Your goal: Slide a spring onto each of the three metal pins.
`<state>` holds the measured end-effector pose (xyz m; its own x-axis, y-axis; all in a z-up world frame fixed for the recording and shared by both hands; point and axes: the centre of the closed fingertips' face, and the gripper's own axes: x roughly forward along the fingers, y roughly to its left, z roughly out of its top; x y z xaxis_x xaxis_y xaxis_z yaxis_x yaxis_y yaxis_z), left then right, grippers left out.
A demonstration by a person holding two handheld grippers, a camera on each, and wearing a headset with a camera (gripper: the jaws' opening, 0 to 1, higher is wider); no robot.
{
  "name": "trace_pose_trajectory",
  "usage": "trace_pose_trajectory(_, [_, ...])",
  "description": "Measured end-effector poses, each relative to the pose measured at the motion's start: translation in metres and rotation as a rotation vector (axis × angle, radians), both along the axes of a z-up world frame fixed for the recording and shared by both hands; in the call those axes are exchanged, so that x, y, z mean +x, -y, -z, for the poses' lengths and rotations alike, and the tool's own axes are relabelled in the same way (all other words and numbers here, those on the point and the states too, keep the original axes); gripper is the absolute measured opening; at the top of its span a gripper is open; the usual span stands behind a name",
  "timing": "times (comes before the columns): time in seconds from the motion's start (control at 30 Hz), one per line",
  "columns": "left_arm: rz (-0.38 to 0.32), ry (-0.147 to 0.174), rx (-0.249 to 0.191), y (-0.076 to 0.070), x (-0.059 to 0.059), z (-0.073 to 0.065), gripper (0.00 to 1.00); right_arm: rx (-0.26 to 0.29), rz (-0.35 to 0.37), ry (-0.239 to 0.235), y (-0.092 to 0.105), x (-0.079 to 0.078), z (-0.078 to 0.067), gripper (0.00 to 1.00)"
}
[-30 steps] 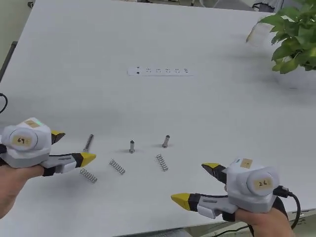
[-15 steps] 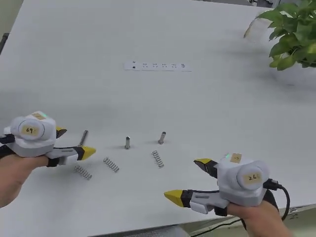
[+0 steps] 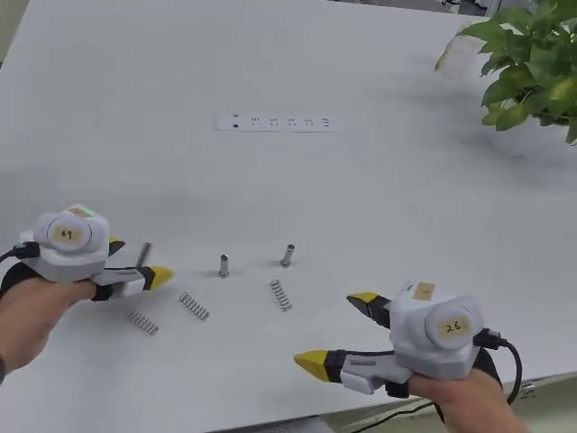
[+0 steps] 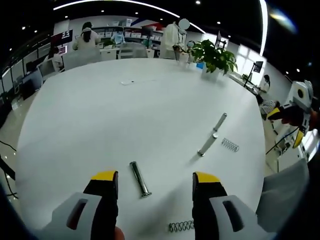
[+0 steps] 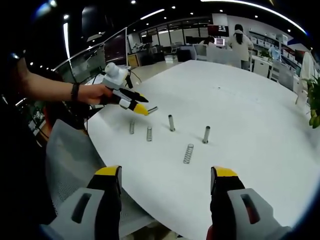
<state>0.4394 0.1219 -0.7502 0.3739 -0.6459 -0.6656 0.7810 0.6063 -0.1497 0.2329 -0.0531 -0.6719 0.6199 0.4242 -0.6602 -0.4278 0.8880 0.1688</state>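
My left gripper [image 3: 138,260] and right gripper [image 3: 334,331] gape empty near the table's [image 3: 270,72] front edge; white tabletop ahead, apparently an office [image 5: 200,40].

**Hidden / cropped / unresolved**

Head view: lying pin [image 3: 143,253] sits between the left gripper [image 3: 137,259] jaws, its lower end hidden behind the lower jaw; contact can't be told. Plant [image 3: 532,63] is cropped by the top and right edges. Power strip [image 3: 273,123] sockets are too small to count. The hand [image 3: 460,401] on the right gripper [image 3: 335,331] and its cable [image 3: 514,354] run off the bottom edge.

Left gripper view: 1 spring [image 4: 180,226] ends at a jaw's edge; can't tell if any of it is covered. Right gripper sits blurred at the far right.

Right gripper view: lying pin is half covered by the left gripper's yellow tip. Background people [image 5: 239,37] are too small to resolve.
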Motion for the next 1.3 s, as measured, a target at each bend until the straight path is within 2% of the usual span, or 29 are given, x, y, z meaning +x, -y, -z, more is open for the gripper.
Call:
trace_pose_trajectory(0.27, [-0.023,-0.026,0.022,-0.001,0.003,0.013,0.48,0.004,0.006,-0.012,0.001,-0.004,0.003,0.7])
trace_pose_trajectory(0.63, [-0.042,-0.02,0.029,0.001,0.013,0.017,0.41,0.002,0.005,-0.015,0.003,-0.003,0.004,0.69])
trace_pose_trajectory(1.07, [-0.086,-0.03,0.034,0.001,0.021,0.024,0.32,-0.001,0.001,-0.02,0.004,-0.004,0.004,0.69])
trace_pose_trajectory(1.3, [-0.138,-0.039,0.021,0.001,0.029,0.028,0.24,0.006,0.014,-0.014,0.006,-0.004,0.003,0.67])
